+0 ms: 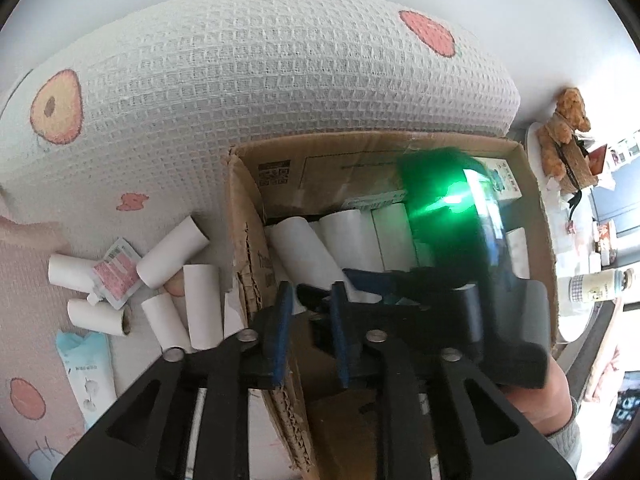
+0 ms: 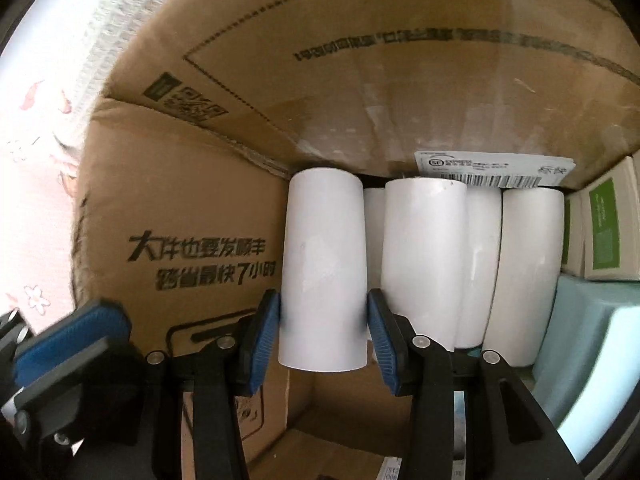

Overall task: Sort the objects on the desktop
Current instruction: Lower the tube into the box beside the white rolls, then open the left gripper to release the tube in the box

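**tubefan:** So the white tube (image 2: 323, 268) is pinched between the blue pads (image 2: 264, 344) of the right gripper (image 2: 323, 346), held near its lower end. It's inside the cardboard box (image 2: 192, 184), close to the left wall, with its far end up near the back wall. Just to its right there's a row of other white tubes (image 2: 424, 256) already lying in there, then green-and-white cartons (image 2: 604, 232) in the right corner.

**deskgremlin:** And the left gripper (image 1: 308, 332)?

**tubefan:** Holding nothing. Its jaws stand a little apart, hovering over the box's near left wall (image 1: 248, 256). The right gripper's body (image 1: 460, 220) is a blurry green-lit blob over the box in that view.

**deskgremlin:** What's left outside?

**tubefan:** A pile of loose tubes (image 1: 176, 252) on the cloth (image 1: 200, 92) beside the box's left wall, plus a pink sachet (image 1: 116, 272) and a pale blue pouch (image 1: 86, 372).

**deskgremlin:** What could go wrong?

**tubefan:** My guess: the grip is low, so on release the tube could tip or roll onto its neighbours instead of settling into the gap. The two grippers are also close together at that wall, so they could bump.
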The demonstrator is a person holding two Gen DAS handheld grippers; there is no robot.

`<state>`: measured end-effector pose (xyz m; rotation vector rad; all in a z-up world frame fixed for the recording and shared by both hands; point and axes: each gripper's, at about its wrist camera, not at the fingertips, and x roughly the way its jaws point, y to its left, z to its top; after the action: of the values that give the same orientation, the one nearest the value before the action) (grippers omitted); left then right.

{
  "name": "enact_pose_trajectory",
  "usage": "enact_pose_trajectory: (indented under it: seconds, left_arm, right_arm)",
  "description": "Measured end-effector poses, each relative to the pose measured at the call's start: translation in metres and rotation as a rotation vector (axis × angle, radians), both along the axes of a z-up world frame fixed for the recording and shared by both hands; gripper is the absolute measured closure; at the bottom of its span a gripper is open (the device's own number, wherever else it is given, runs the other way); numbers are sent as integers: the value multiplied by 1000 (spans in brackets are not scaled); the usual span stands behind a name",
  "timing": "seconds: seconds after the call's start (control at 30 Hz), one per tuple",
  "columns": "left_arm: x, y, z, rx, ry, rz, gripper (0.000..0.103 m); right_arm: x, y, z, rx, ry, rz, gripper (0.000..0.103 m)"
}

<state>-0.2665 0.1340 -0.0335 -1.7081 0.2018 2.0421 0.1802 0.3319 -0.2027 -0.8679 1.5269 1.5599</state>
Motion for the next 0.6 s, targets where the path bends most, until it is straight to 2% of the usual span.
enact_pose_trajectory:
  seconds: [0.1, 0.17, 0.27, 0.33, 0.47, 0.5, 0.6]
  left_arm:
    - [-3, -3, 7, 26, -14, 29, 63]
    - [-5, -2, 11, 30, -17, 46, 61]
    - [-4, 1, 14, 20, -18, 57, 61]
    - [-1, 9, 13, -3, -17, 43, 61]
    - [9, 29, 6, -68, -15, 3, 61]
    - [10, 34, 2, -83, -23, -6, 61]
    - [11, 46, -17, -126, -70, -5, 61]
  right_arm:
    - [13, -5, 12, 24, -17, -18, 62]
    - [23, -9, 25, 62, -30, -27, 62]
    - [39, -15, 42, 86, 43, -23, 62]
    - [48, -18, 51, 98, 55, -26, 62]
    - [67, -30, 76, 159, -42, -15, 61]
    - [81, -30, 78, 171, -67, -8, 62]
    - [79, -30, 93, 229, -140, 0, 62]
